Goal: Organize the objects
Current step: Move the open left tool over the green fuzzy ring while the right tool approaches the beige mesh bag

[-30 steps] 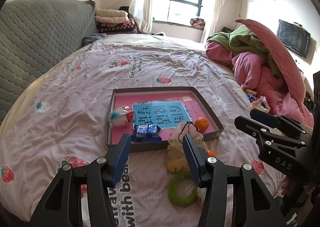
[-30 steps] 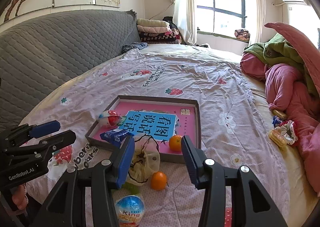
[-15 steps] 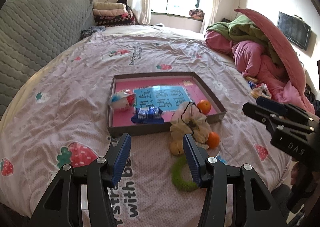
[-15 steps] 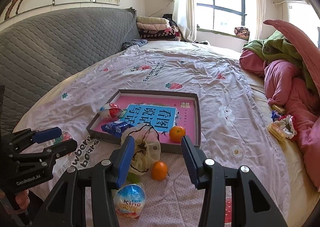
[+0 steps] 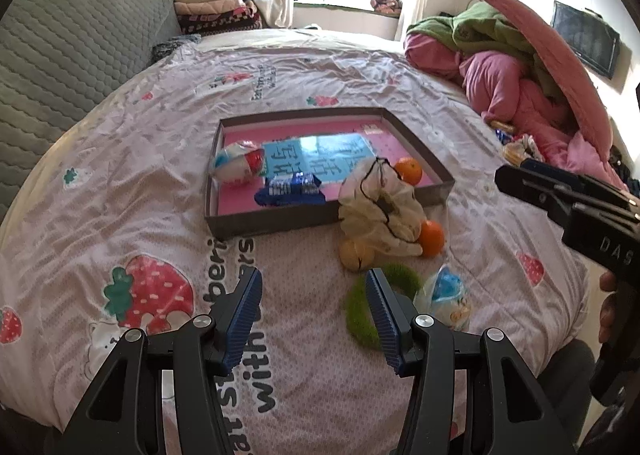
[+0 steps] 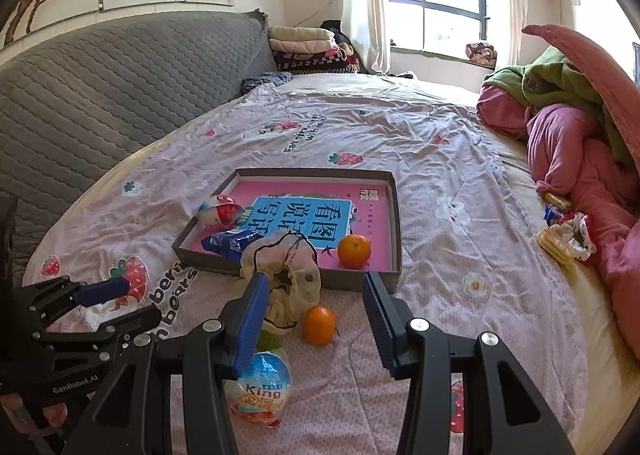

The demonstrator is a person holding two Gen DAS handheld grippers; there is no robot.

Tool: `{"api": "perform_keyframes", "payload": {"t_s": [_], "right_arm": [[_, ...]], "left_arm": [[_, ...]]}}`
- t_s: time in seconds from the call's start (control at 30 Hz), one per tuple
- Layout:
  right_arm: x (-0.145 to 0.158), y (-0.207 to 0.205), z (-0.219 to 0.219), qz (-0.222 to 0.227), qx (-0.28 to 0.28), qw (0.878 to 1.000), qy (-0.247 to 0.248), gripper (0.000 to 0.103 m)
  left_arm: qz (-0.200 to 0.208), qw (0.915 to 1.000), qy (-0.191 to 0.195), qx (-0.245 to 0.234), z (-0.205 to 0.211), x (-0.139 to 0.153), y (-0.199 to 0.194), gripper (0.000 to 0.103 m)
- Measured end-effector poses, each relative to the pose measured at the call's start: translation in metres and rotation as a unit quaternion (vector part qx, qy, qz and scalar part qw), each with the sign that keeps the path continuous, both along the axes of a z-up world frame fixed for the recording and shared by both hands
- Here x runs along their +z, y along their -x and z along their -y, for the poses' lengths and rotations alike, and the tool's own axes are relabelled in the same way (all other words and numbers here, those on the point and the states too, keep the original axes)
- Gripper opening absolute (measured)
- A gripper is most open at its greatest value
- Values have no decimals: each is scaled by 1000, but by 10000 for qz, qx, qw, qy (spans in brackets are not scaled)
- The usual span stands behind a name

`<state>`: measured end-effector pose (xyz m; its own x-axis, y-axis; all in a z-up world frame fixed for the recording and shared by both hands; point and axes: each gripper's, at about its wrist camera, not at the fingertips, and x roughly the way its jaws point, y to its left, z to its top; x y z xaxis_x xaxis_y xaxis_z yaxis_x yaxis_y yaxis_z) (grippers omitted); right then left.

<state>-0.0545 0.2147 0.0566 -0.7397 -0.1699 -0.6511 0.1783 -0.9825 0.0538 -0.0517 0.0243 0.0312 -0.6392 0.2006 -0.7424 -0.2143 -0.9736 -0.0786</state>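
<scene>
A shallow grey tray with a pink floor lies on the bed. It holds a white-and-red egg packet, a blue snack packet and an orange. In front of it a cream drawstring pouch leans on the tray's rim. Beside the pouch are a second orange, a yellow fruit, a green ring and a blue toy egg. My left gripper hangs open over bare sheet, left of the ring. My right gripper is open above the second orange, empty.
A heap of pink and green bedding fills the right side, with wrappers at its foot. The grey quilted headboard runs along the left. Folded blankets are stacked at the far end. The bed's near edge lies just below both grippers.
My left gripper has sunk and tipped further down, so the tray and loose items sit higher in its view. The right gripper has hardly moved. Both stay open.
</scene>
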Motion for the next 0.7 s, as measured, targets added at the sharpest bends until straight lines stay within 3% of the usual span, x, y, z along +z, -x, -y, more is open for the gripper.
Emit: {"api": "perform_keyframes", "payload": {"t_s": [0.7], "right_arm": [[-19, 3, 1, 245, 27, 9997, -37, 48]], "left_arm": [[425, 9987, 153, -242, -13, -31, 2, 56]]}}
